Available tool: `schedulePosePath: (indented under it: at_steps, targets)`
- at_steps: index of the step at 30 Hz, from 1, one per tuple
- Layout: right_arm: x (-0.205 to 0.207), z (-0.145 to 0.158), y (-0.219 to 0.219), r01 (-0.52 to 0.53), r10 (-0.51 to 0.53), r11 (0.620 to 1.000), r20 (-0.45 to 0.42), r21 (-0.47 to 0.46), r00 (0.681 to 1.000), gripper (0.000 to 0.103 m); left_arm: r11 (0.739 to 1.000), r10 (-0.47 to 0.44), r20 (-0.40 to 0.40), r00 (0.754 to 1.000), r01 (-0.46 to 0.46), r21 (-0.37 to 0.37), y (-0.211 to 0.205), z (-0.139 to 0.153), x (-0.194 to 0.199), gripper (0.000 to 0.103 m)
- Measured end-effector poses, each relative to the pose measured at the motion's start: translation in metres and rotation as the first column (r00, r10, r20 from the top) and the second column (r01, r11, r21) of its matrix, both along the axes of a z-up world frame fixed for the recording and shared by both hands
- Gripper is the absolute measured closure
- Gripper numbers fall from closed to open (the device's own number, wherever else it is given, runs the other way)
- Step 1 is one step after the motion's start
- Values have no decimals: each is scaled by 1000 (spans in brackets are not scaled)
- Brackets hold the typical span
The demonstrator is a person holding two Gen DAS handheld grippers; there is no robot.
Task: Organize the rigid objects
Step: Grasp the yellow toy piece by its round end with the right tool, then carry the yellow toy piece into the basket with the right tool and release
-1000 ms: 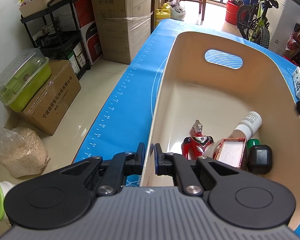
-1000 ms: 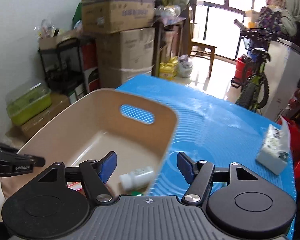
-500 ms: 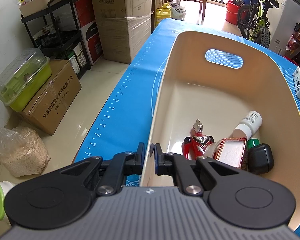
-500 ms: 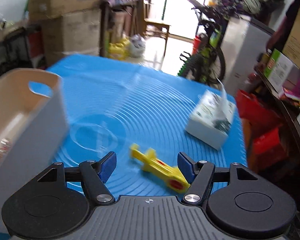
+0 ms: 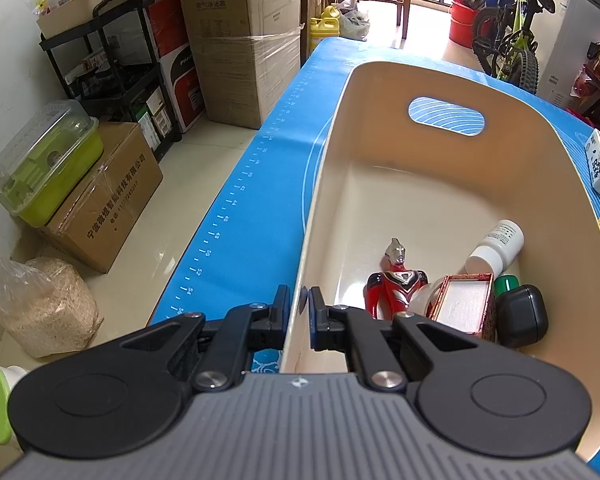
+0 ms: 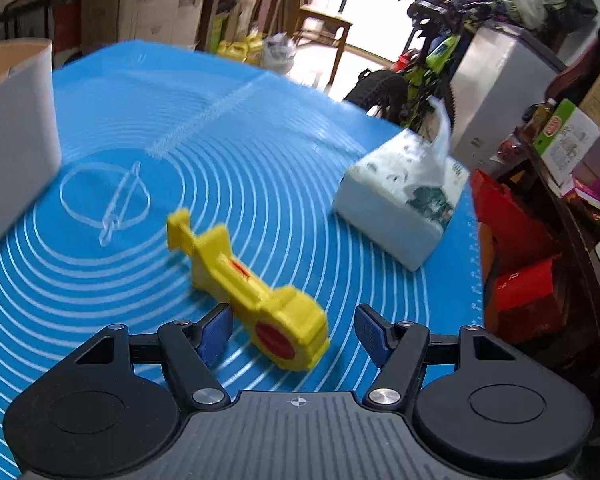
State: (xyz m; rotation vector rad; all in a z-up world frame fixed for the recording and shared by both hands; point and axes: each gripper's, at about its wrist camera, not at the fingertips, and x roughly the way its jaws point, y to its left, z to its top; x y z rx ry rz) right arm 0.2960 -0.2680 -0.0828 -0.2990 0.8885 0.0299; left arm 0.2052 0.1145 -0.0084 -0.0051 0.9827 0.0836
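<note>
Your left gripper point(image 5: 299, 307) is clamped on the near rim of the bin point(image 5: 440, 80), its fingers point(image 5: 317, 312) closed on either side of the thin wall, holding it steady on the blue mat point(image 5: 236, 216) that covers the desk.

Inside the bin, at the near end, five things already lie, from left to right: a red and silver figure point(image 5: 394, 280) on its back, a red-edged box point(image 5: 466, 304), a white bottle point(image 5: 496, 246) tipped on its side, a green cap point(image 5: 507, 285) and a black case point(image 5: 522, 316). The far half of the bin is bare.

Your right gripper point(image 6: 294, 330) is over the mat to the right of the bin, its fingers point(image 6: 216, 332) wide apart and gripping nothing. Between and just ahead of them lies the yellow toy point(image 6: 252, 292), flat on the mat, apart from both pads. It is a long, hard plastic piece: a narrow notched end points away from you, and a rounded end with a red disc lies nearest.

Further right sits a tissue pack point(image 6: 400, 208), soft rather than rigid, so likely not for the bin.

Judging by this, most of the sorting is done; the toy is the one rigid thing left out in view, not yet gripped or lifted.
</note>
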Motion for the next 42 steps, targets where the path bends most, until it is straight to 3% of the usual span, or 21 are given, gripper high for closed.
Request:
schedulePosePath:
  at_steps: [3, 6, 12, 17, 42]
  targets:
    - [1, -5, 1, -23, 23, 1000, -4, 2, 1000, 33, 1000, -1, 0, 1000, 1, 4, 0, 0, 0, 92]
    - [3, -5, 0, -28, 29, 998, -19, 61, 999, 47, 1000, 0, -1, 1000, 0, 5, -1, 0, 0, 92]
    - [-1, -3, 2, -51, 56, 995, -55, 88, 997, 60, 1000, -1, 0, 1000, 1, 8, -1, 0, 0, 92]
    - [-5, -2, 10, -90, 95, 993, -74, 78, 993, 67, 1000, -2, 0, 1000, 2, 7, 0, 0, 0, 92]
    - [-29, 38, 22, -95, 93, 995, 61, 33, 994, 70, 1000, -1, 0, 1000, 1, 2, -1, -2, -1, 92]
